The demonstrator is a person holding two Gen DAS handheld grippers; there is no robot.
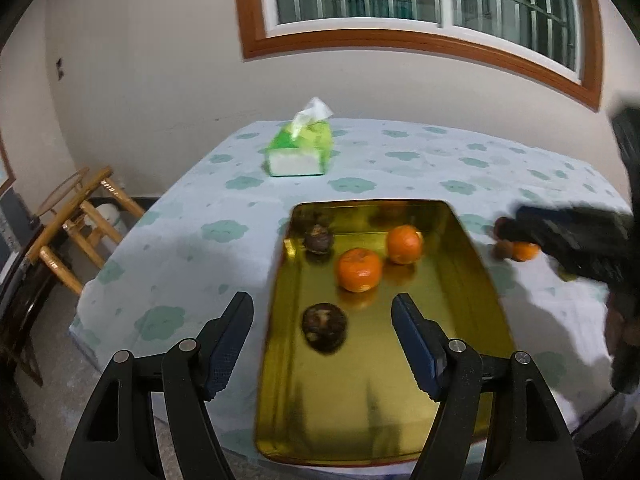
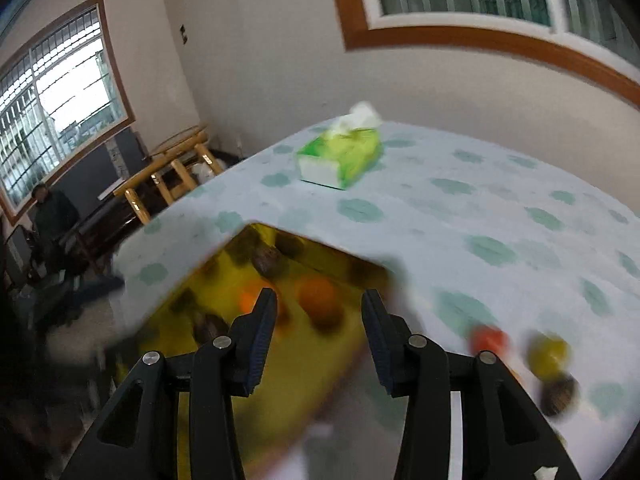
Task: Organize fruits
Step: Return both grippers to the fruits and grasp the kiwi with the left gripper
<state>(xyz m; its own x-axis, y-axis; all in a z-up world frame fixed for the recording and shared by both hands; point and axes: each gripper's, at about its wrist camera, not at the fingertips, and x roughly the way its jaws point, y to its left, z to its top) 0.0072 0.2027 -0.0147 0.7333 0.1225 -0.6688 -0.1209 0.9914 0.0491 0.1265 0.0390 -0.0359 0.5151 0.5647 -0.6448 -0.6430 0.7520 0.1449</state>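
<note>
Left wrist view: the left gripper [image 1: 322,344] hangs wide open and empty over the near end of the gold tray [image 1: 476,280], whose long axis runs away from the camera toward the table's far edge. Straight ahead between the fingers lies a dark fruit [image 1: 324,329], the nearest piece. Beyond it sit two oranges [image 1: 359,269], touching or nearly so, and a second dark fruit [image 1: 318,239] by the tray's far-left corner. All are roundish, with no clear long axis or heading. Off the tray's right edge, on the cloth, a small orange [image 1: 525,251] and a brownish fruit lie partly hidden behind the right gripper [image 1: 500,232], whose opening I cannot judge from here.

Right wrist view: heavy blur. The right gripper [image 2: 318,320] is open and holds nothing, pointing at the tray's [image 2: 192,280] right edge. The loose fruits lie to its right near the table's near edge: a red-orange one [image 2: 489,340], a yellowish one [image 2: 548,354] and a dark one [image 2: 558,396], close together. The right gripper is plainly the nearer; reaching them would mean swinging right and down.
</note>
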